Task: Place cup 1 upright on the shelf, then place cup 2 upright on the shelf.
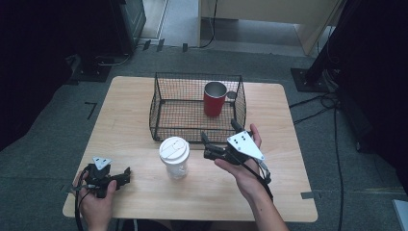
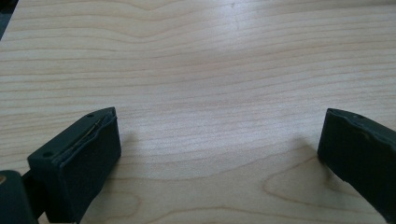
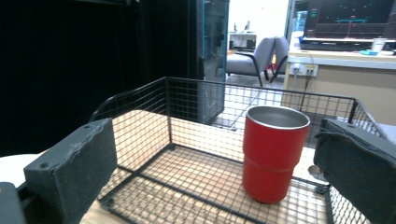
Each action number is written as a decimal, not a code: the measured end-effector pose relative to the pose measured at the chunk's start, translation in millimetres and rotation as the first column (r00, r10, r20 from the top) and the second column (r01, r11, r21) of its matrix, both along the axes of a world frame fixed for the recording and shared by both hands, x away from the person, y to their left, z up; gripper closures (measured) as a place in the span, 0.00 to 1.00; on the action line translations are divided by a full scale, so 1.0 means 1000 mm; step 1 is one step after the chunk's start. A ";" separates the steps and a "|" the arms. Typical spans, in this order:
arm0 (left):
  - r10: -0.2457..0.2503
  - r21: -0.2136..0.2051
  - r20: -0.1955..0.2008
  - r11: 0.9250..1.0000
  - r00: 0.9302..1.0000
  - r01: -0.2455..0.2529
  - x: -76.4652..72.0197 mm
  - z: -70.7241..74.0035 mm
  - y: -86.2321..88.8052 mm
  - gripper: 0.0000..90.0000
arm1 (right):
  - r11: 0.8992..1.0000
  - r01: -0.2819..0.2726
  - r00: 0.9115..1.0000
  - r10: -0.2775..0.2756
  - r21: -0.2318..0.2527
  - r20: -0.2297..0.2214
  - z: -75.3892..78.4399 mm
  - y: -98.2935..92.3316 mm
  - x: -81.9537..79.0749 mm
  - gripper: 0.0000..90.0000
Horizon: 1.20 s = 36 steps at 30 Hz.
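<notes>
Red cup (image 1: 214,98) | upright in basket (image 1: 163,86) | beyond open right gripper (image 1: 220,134)

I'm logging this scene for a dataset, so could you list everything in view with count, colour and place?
Table: one, light wood, centre of the grey floor.
Wire basket: one, black, on the table's far half.
Metal cup: one, red outside and silver inside, upright in the basket's right part.
Lidded cup: one, clear with a white lid, upright on the table before the basket.
Left tool: one, black, low at the near left, open, empty.
Right tool: one, black, by the basket's near right corner, open, empty.
Hands: two, holding the tools.
</notes>
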<state>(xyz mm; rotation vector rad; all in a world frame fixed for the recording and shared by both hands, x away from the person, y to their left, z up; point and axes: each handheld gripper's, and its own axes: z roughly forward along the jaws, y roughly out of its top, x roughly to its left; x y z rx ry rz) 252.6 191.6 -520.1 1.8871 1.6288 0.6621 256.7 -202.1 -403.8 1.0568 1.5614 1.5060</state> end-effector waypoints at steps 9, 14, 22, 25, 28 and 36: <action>0.001 -0.001 0.004 1.000 1.000 -0.001 0.000 0.000 0.000 0.00 | 0.999 -0.041 0.999 0.041 0.003 -0.008 -0.011 0.008 -0.023 0.00; 0.001 -0.001 0.004 1.000 1.000 -0.001 0.000 0.000 0.000 0.00 | 0.998 -0.063 0.998 0.063 0.010 -0.017 -0.021 0.012 -0.032 0.00; 0.001 -0.001 0.004 1.000 1.000 -0.001 0.000 0.000 0.000 0.00 | 0.995 -0.092 0.995 0.093 0.034 -0.032 -0.033 0.015 -0.047 0.00; 0.002 -0.001 0.004 1.000 1.000 -0.002 0.000 0.000 0.000 0.00 | 0.994 -0.105 0.994 0.106 0.031 -0.034 -0.036 0.016 -0.051 0.00; 0.001 -0.001 0.004 1.000 1.000 -0.001 0.000 0.000 0.000 0.00 | 0.993 -0.114 0.993 0.115 0.033 -0.038 -0.038 0.018 -0.053 0.00; 0.000 0.001 0.003 1.000 1.000 0.000 0.000 0.000 0.000 0.00 | 0.988 -0.149 0.987 0.151 0.034 -0.060 -0.050 0.033 -0.054 0.00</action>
